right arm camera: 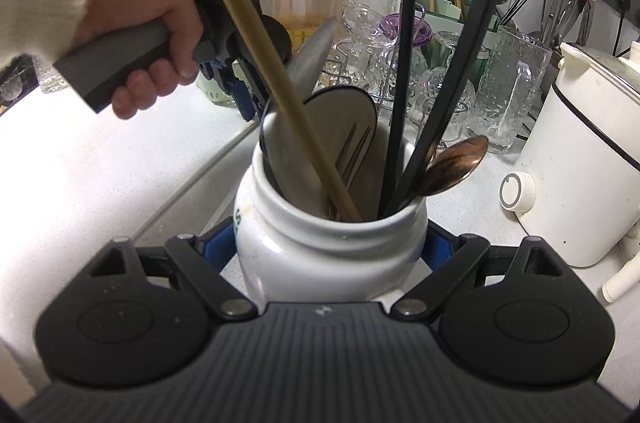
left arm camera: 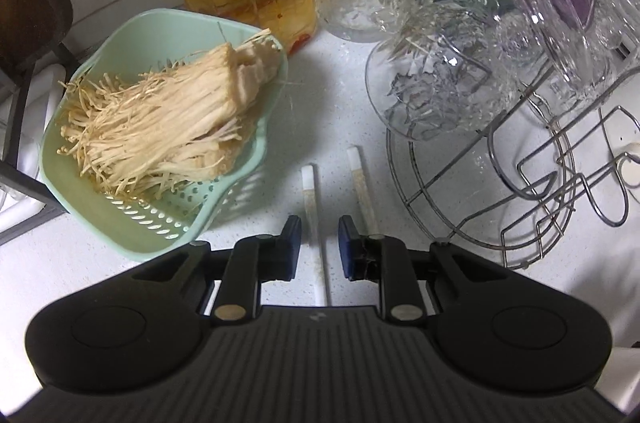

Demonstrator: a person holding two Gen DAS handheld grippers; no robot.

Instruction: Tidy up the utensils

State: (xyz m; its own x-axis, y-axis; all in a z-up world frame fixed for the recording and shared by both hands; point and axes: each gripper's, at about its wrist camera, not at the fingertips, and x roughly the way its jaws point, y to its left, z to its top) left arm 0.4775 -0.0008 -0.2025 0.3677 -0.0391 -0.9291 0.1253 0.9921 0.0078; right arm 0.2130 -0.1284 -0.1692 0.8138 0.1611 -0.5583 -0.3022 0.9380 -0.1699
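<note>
Two chopsticks lie side by side on the pale counter [left arm camera: 340,95], apart from each other: the left chopstick [left arm camera: 311,211] runs between the jaws of the left gripper [left arm camera: 319,237], the right chopstick [left arm camera: 362,191] passes just outside the right-hand jaw. The jaws are seen standing open on either side of the stick, pads not yet pressing. A light, stiff, thin and likely slippery stick is judged here; a pinch across its middle is suggested, low against the counter. Its near end is cut off by the gripper body. The white utensil jar [right arm camera: 326,247] is clamped by the right gripper [right arm camera: 330,249], pads against both flanks. Just beside the sticks, a green colander [left arm camera: 160,223] and a wire rack [left arm camera: 500,183] are passed. The jar's base is hidden.
</note>
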